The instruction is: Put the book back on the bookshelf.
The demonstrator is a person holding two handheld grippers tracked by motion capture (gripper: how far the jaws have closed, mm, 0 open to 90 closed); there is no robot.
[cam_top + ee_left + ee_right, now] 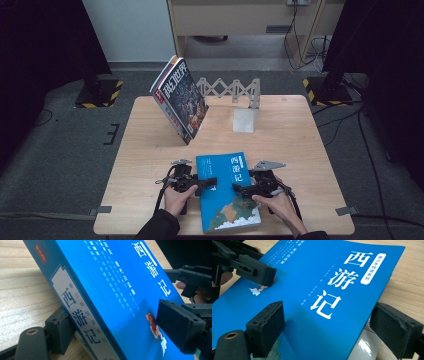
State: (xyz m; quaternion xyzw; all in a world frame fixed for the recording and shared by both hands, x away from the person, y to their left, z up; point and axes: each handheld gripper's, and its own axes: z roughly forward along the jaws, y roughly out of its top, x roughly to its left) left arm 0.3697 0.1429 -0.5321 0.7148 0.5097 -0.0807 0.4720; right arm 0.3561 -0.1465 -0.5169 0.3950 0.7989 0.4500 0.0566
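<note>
Grey carpet surrounds a pale wooden worktop (150,150), with a cabinet and trailing cables behind. At the near edge lies a blue paperback (227,192) titled 西游记, and both claws grip it from opposite long sides. The left claw (200,184) pinches the spine edge — in the left gripper view one jaw sits under the spine and the other presses on the blue cover (120,290), with that side tilted up off the wood. The right claw (243,190) straddles the fore-edge: in the right gripper view one jaw rests on the cover (319,290) and the other sits beneath the page edges, so it looks clamped on the book. Holding both sides likely keeps the floppy volume level for lifting. Farther back, a magazine (181,97) leans tilted against an expanding metal book rack (232,91) — probably where the paperback is bound, so it can stand beside it.
</note>
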